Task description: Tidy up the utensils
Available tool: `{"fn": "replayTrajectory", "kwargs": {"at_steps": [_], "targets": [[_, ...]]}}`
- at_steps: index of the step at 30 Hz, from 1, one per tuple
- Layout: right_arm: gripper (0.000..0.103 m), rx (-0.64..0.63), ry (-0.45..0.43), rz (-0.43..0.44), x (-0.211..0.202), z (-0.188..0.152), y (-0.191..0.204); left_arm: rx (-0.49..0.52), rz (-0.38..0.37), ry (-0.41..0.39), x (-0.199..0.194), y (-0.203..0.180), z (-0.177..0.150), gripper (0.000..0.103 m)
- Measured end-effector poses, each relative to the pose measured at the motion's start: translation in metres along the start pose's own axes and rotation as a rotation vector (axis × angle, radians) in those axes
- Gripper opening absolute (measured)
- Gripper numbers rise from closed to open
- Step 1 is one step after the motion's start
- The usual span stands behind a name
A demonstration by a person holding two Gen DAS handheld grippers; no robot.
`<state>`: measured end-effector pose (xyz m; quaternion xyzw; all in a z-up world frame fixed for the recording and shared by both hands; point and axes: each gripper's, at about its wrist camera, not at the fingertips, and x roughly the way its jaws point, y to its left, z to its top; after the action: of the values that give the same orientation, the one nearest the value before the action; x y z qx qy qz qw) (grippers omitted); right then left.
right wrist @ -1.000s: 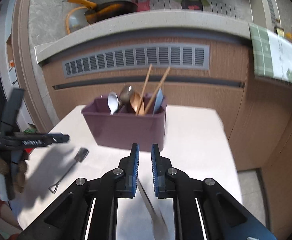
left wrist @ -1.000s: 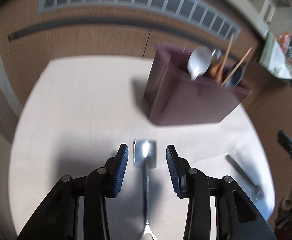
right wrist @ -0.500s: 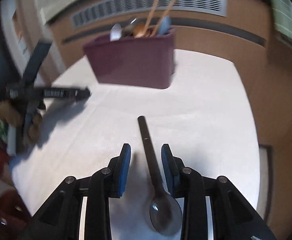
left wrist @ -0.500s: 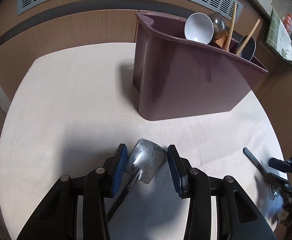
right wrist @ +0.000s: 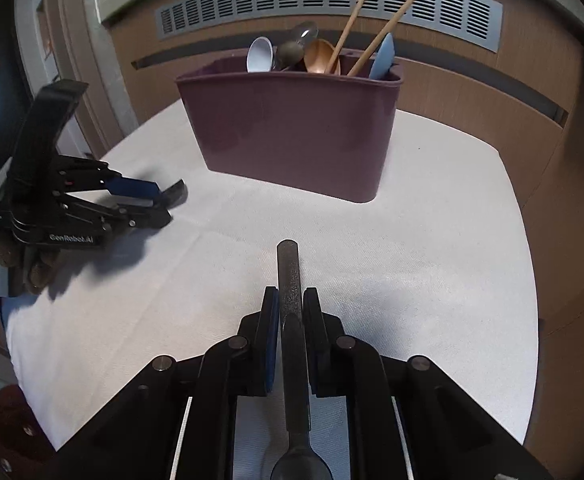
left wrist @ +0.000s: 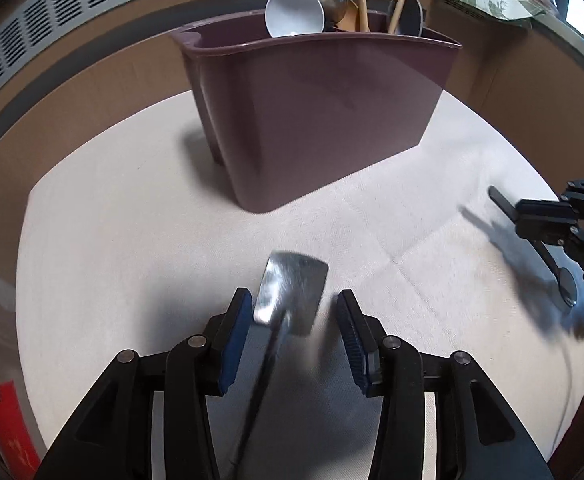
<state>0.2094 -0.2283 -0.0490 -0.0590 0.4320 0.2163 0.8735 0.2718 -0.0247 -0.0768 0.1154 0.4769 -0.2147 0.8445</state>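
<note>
Low in the frame, the right hand-held gripper [right wrist: 291,306] pinched the spoon [right wrist: 292,344] mid-handle on the tabletop [right wrist: 432,240]: light, stiff, slick metal. The left hand-held gripper [left wrist: 292,312], jaws just widened, straddled the spatula [left wrist: 292,296] unclamped.

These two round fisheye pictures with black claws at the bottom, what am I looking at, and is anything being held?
A person holds a two-finger gripper in each hand, each with a camera looking along its fingers. In the left view, the left hand-held gripper has just been opening around a small metal spatula lying on the white cloth. In the right view, the right hand-held gripper has just closed on a dark spoon by its handle. Behind stands a purple caddy already holding spoons and chopsticks.
</note>
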Motion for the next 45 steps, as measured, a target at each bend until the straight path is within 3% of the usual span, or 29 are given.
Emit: {"fn": "replayTrajectory", "kwargs": {"at_steps": [9,10,12,13,14,18,20,24,27,28,31,39,45], "targets": [[0.011,0.062,-0.052,-0.028,-0.014,-0.005,-0.003,0.004,0.0,0.001,0.005,0.004,0.011,0.046],[0.011,0.066,-0.061,-0.029,-0.016,-0.005,-0.003,-0.012,0.012,-0.013,0.004,0.001,0.01,0.038],[0.011,0.076,-0.081,-0.028,-0.02,-0.005,-0.004,-0.043,0.052,-0.061,-0.003,-0.003,0.001,0.032],[0.011,0.081,-0.089,-0.027,-0.022,-0.005,-0.004,-0.061,0.065,-0.095,-0.009,-0.005,-0.004,0.015],[0.011,0.085,-0.099,-0.026,-0.025,-0.005,-0.004,-0.087,0.065,-0.134,-0.018,-0.007,-0.009,0.005],[0.011,0.09,-0.12,-0.028,-0.032,-0.002,-0.005,-0.173,0.054,-0.23,-0.043,-0.006,-0.021,0.005],[0.011,0.097,-0.118,-0.028,-0.032,-0.001,-0.005,-0.194,0.037,-0.23,-0.048,-0.003,-0.022,0.005],[0.011,0.083,-0.111,-0.032,-0.03,-0.002,-0.001,-0.211,-0.001,-0.199,-0.045,0.01,-0.024,0.011],[0.011,0.088,-0.106,-0.028,-0.031,-0.006,0.0,-0.171,-0.041,-0.136,-0.031,0.019,-0.022,0.047],[0.011,0.092,-0.1,-0.026,-0.03,-0.007,0.0,-0.154,-0.05,-0.125,-0.028,0.021,-0.021,0.05],[0.011,0.1,-0.083,-0.025,-0.027,-0.01,-0.001,-0.096,-0.014,-0.079,-0.015,0.021,-0.018,0.05],[0.011,0.099,-0.059,-0.021,-0.017,-0.011,0.003,0.015,0.003,-0.056,0.0,0.003,-0.004,0.05],[0.011,0.099,-0.055,-0.017,-0.014,-0.012,0.002,0.09,-0.026,-0.012,-0.003,-0.003,-0.003,0.05]]}}
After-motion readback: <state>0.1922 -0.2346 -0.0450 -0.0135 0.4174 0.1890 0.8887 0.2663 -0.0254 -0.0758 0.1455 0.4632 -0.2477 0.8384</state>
